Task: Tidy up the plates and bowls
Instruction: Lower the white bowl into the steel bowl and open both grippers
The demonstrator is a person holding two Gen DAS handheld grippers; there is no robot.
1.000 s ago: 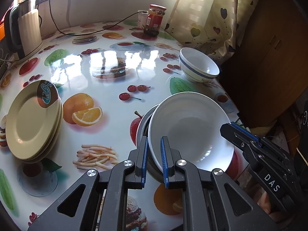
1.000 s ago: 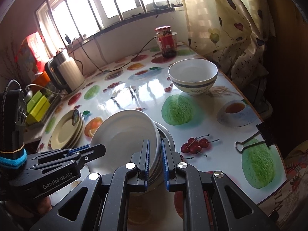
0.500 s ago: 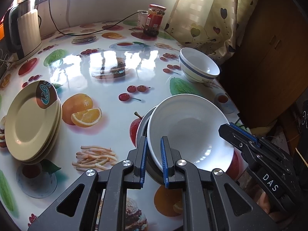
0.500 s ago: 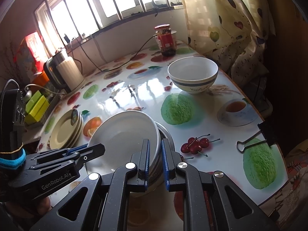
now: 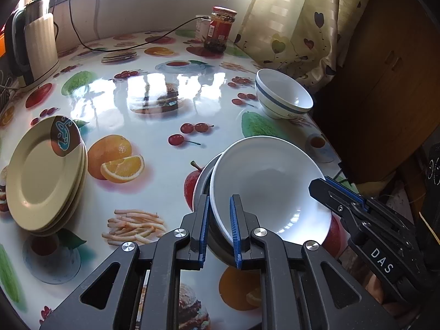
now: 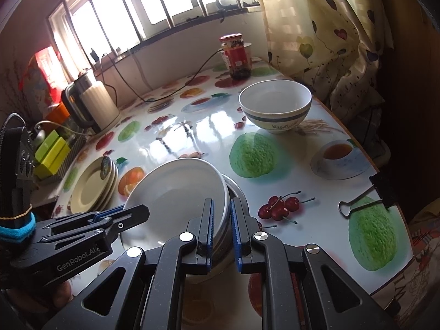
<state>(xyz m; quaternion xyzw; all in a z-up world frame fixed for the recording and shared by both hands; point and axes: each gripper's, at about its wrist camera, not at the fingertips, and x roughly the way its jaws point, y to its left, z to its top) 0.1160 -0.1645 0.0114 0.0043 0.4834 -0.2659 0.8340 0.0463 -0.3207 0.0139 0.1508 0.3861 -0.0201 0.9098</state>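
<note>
Both grippers clamp the same white bowl (image 5: 271, 184) from opposite sides: the left gripper (image 5: 218, 221) pinches its near rim narrowly, and the right gripper (image 6: 221, 221) grips the opposite rim, its jaws nearly closed. The white bowl sits tilted over a grey metal bowl (image 6: 236, 192) beneath it, near the table's front edge; whether the two bowls touch all round is hard to tell. A blue-banded bowl (image 6: 275, 110) stands upright well apart, toward the curtain (image 6: 330, 35). A stack of cream plates (image 5: 45, 176) lies near the table's left side. A red-lidded jar (image 5: 220, 29) and a kettle (image 6: 90, 101) stand by the wall at the back of the fruit-print tablecloth (image 5: 154, 104).
</note>
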